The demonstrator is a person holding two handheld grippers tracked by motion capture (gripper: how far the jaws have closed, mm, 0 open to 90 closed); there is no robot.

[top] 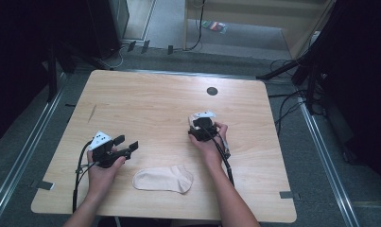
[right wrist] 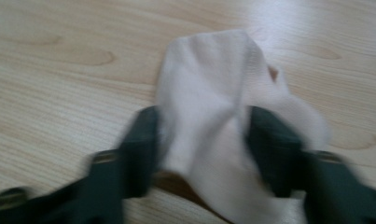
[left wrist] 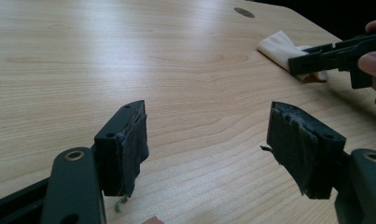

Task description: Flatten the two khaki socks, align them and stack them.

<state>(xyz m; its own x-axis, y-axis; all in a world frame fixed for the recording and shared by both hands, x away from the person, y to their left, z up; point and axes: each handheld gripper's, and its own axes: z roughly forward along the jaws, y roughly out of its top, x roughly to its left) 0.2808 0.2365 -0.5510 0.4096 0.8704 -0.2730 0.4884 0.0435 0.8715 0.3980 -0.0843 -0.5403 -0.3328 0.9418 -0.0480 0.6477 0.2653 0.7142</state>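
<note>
1. my right claw [right wrist: 202, 154] has a white sock [right wrist: 213, 107] bunched up between its two black jaws, the cloth pressed on both sides and rising in a fold above them. the picture is blurred, but the fabric fills the whole gap, so i read it as grasping the sock.
2. in the high view the right claw [top: 203, 126] sits right of the middle of the worktop [top: 145, 99], tipped down at the wood, with my right hand [top: 208, 142] wrapped around it from behind. a little pale cloth shows just at its far end.
3. my left claw [left wrist: 209, 149] is released: its pads stand well apart with nothing but bare wood between them.
4. from above, the left claw [top: 126, 143] lies nearly level near the left front of the worktop, pointing right, held in my left hand [top: 103, 168].
5. the left gripper view also catches the right claw [left wrist: 316, 58] farther off, with the white sock [left wrist: 279, 46] lying under it on the wood.
6. a second, beige sock [top: 163, 178] lies flat near the front edge, between my two forearms, touching neither claw.
7. a dark round hole [top: 212, 91] sits near the far edge of the worktop.
</note>
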